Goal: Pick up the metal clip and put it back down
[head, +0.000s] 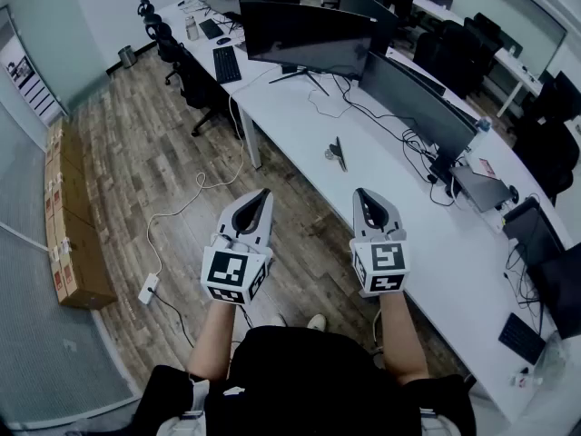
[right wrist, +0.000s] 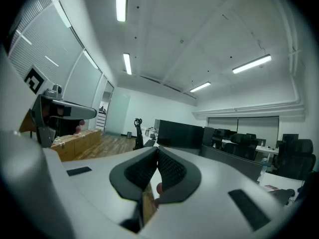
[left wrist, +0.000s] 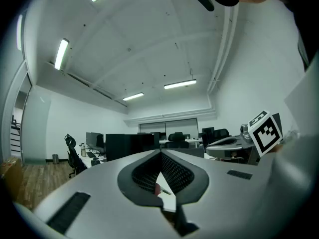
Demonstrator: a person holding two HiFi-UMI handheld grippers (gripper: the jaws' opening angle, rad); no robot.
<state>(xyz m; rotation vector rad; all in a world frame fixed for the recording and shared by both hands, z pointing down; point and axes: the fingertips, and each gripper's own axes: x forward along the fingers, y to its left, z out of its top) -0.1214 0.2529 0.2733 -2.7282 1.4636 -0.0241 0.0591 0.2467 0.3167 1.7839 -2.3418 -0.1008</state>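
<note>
The metal clip (head: 338, 153), dark with thin wire handles, lies on the long white desk (head: 300, 125), ahead of both grippers. My left gripper (head: 264, 193) hovers over the wooden floor just left of the desk edge, its jaws together with nothing held. My right gripper (head: 361, 192) is over the desk's near part, a short way below and slightly right of the clip, its jaws likewise together and empty. In the left gripper view the left gripper (left wrist: 160, 153) points level at the room. The right gripper (right wrist: 157, 148) shows its tips touching in the right gripper view.
Large dark monitors (head: 304, 34) (head: 413, 103) stand along the desk's far side, with cables (head: 381, 121) trailing between them. A keyboard (head: 226, 64) lies at the far end, office chairs (head: 195, 84) beside it. Cardboard boxes (head: 73, 225) line the left wall; a power strip (head: 148, 288) lies on the floor.
</note>
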